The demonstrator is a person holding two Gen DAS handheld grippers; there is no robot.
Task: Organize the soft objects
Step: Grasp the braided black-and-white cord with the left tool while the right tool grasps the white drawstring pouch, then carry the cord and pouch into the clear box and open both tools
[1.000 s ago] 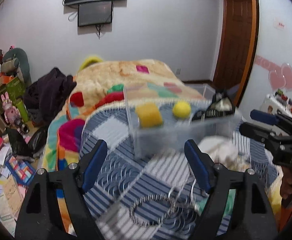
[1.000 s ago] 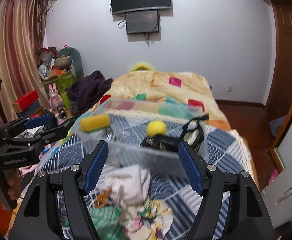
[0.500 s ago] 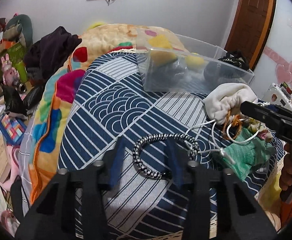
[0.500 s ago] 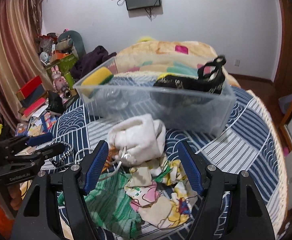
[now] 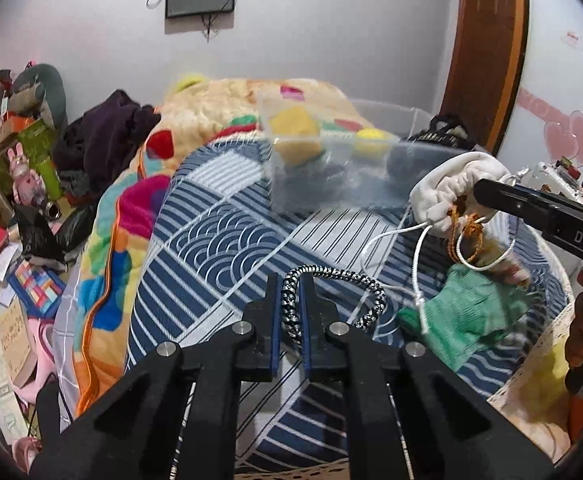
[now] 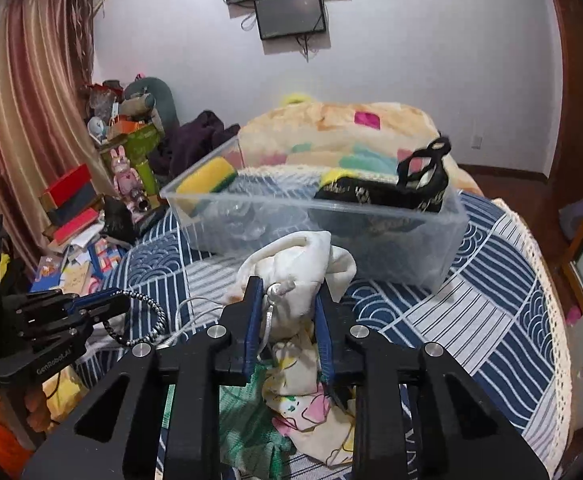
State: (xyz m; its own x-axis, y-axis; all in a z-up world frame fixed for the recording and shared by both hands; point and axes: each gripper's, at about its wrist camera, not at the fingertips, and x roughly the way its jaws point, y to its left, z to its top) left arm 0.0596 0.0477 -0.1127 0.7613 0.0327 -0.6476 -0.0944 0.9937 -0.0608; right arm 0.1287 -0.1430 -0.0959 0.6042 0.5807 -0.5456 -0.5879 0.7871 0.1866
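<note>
My left gripper (image 5: 290, 312) is shut on a black-and-white braided cord loop (image 5: 355, 280) and holds it just above the bed; it also shows in the right wrist view (image 6: 103, 308). My right gripper (image 6: 287, 312) is shut on a white drawstring pouch (image 6: 295, 268), lifted off the pile; the pouch also shows in the left wrist view (image 5: 451, 192). A clear plastic bin (image 6: 411, 240) behind holds a yellow sponge (image 6: 207, 180), a yellow ball (image 5: 371, 138) and a black bag (image 6: 403, 188).
A green knit cloth (image 5: 471, 312) and a patterned cloth (image 6: 303, 400) lie on the blue-striped bedspread (image 6: 471, 300). A colourful blanket (image 5: 131, 208) hangs off the bed's left side. Books and toys (image 6: 75, 216) litter the floor at the left. A wooden door (image 5: 487, 52) is at the right.
My left gripper closed on the cord loop and raised it. My right gripper closed on the white pouch and lifted it from the pile.
</note>
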